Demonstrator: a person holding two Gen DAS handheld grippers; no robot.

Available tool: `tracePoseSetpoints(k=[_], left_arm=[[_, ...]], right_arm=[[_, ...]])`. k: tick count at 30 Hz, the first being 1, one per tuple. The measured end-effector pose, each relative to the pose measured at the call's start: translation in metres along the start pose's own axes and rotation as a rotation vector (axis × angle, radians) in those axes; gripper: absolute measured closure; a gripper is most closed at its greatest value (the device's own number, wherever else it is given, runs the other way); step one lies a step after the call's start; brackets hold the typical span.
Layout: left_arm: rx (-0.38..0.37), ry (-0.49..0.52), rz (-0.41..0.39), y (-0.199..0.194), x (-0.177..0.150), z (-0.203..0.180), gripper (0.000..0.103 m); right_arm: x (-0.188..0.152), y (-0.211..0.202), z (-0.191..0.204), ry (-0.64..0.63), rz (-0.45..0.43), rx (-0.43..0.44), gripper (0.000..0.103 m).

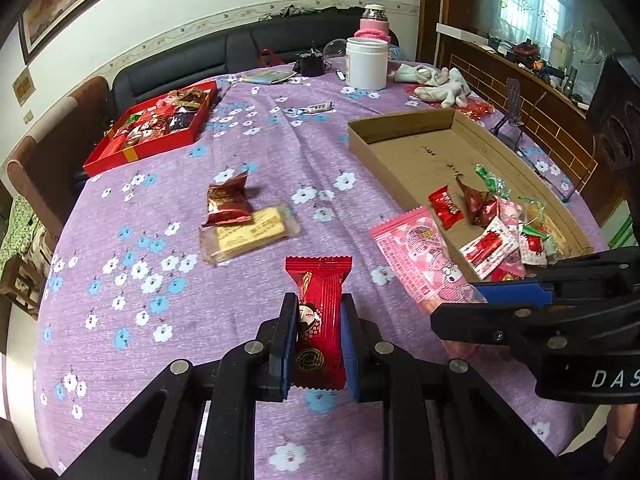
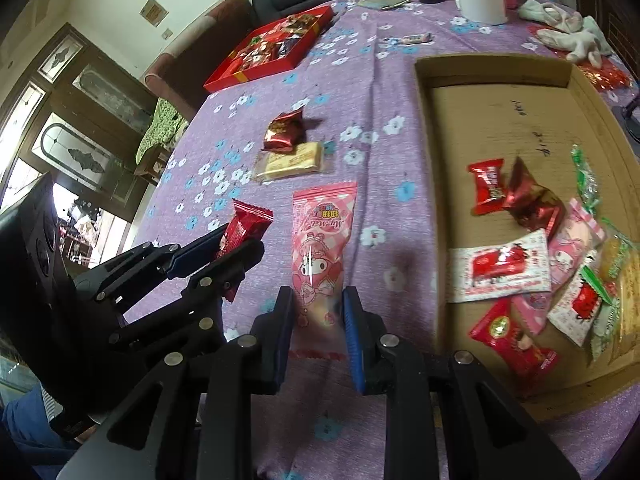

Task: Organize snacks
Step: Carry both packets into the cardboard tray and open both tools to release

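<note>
My left gripper (image 1: 318, 310) is shut on a red snack packet (image 1: 319, 312), which also shows in the right wrist view (image 2: 244, 228) between the left gripper's fingers (image 2: 224, 248). My right gripper (image 2: 318, 300) is shut on a long pink snack packet (image 2: 322, 248), also seen from the left (image 1: 420, 256) beside the right gripper (image 1: 476, 304). A cardboard tray (image 2: 492, 116) to the right holds several wrapped snacks (image 2: 516, 264). A dark red packet (image 1: 228, 200) and a clear-wrapped yellow biscuit (image 1: 250, 234) lie on the purple floral tablecloth (image 1: 160, 320).
A red box of assorted snacks (image 1: 156, 120) sits at the far left. At the back stand a white jar (image 1: 366, 62), a pink flask (image 1: 374, 20), a black object (image 1: 310, 62) and white cloth (image 1: 436, 82). A sofa lies beyond the table.
</note>
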State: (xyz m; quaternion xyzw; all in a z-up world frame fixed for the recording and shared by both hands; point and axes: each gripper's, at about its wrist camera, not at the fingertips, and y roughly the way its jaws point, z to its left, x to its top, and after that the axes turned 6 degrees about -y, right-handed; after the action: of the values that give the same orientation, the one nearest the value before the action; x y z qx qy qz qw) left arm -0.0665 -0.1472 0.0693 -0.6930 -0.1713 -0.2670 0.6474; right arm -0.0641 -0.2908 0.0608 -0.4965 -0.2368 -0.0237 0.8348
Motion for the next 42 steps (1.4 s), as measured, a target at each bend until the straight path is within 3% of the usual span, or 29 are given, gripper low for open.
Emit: tracePoseSetpoints(k=[9, 17, 28, 42], left_arm=[[-0.041, 0.024, -0.016, -0.003, 0.015, -0.025, 0.083], [-0.108, 0.102, -0.013, 0.003, 0.027, -0.071, 0.083], [-0.199, 0.197, 0.056, 0.03, 0.028, -0.134, 0.083], [-0.188, 0.256, 0.097, 0.063, 0.03, -0.17, 0.083]], right_arm=[[-0.008, -0.021, -0.029, 0.059, -0.038, -0.026, 0.08], [-0.022, -0.04, -0.068, 0.156, -0.061, -0.067, 0.08], [-0.04, -0.054, -0.122, 0.29, -0.052, -0.11, 0.08], [-0.047, -0.059, -0.16, 0.354, -0.041, -0.156, 0.08]])
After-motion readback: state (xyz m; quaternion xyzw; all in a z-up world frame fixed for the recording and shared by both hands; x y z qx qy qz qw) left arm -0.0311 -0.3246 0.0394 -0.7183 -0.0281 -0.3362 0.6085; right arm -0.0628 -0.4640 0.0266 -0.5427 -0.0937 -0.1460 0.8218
